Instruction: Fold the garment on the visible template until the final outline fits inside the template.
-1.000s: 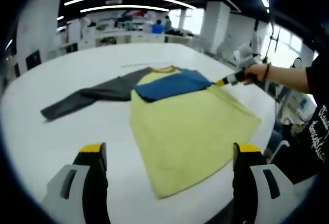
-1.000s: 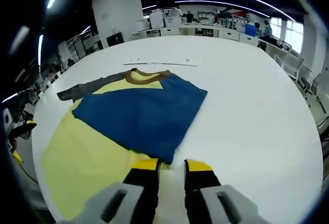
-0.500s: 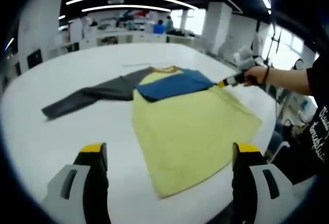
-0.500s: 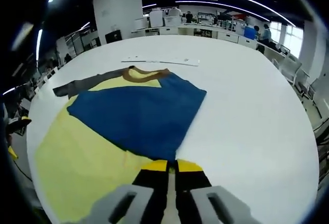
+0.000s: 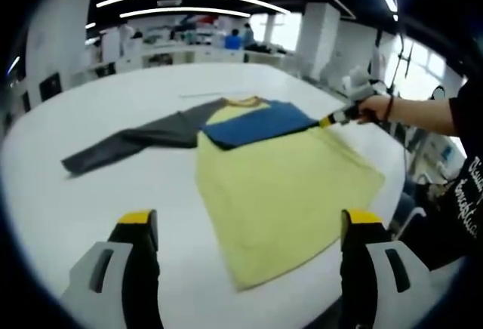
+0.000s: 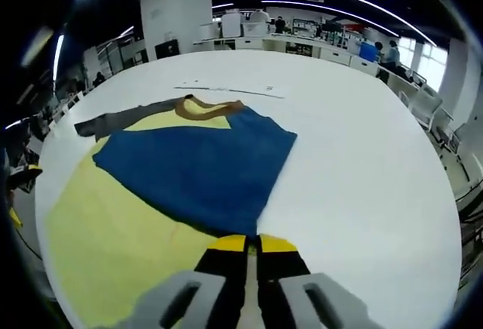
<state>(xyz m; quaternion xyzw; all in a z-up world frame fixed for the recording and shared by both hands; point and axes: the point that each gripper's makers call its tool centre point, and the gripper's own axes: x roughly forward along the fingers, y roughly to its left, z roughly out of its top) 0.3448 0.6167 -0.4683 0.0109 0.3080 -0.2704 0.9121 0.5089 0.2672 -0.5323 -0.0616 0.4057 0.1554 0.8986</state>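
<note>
A long-sleeved shirt lies flat on the white table (image 5: 83,193). Its yellow body (image 5: 283,186) spreads toward me, its grey sleeve (image 5: 124,144) stretches out to the left, and its blue sleeve (image 5: 256,123) is folded across the chest below the tan collar (image 5: 241,102). My left gripper (image 5: 249,222) hangs open above the table's near edge, apart from the cloth. In the right gripper view the blue sleeve (image 6: 196,167) covers the yellow body (image 6: 106,231), and my right gripper (image 6: 251,244) is shut on the sleeve's near tip. That gripper (image 5: 332,120) also appears at the shirt's right edge.
A person's forearm (image 5: 423,112) reaches in from the right, holding the right gripper. A thin pale strip (image 6: 230,89) lies on the table (image 6: 362,163) beyond the collar. Desks, shelves and people stand far behind. Bare white tabletop lies right of the shirt.
My right gripper's jaws, slightly apart a second ago, have come together on the tip of the blue sleeve. The left gripper has stayed open and still.
</note>
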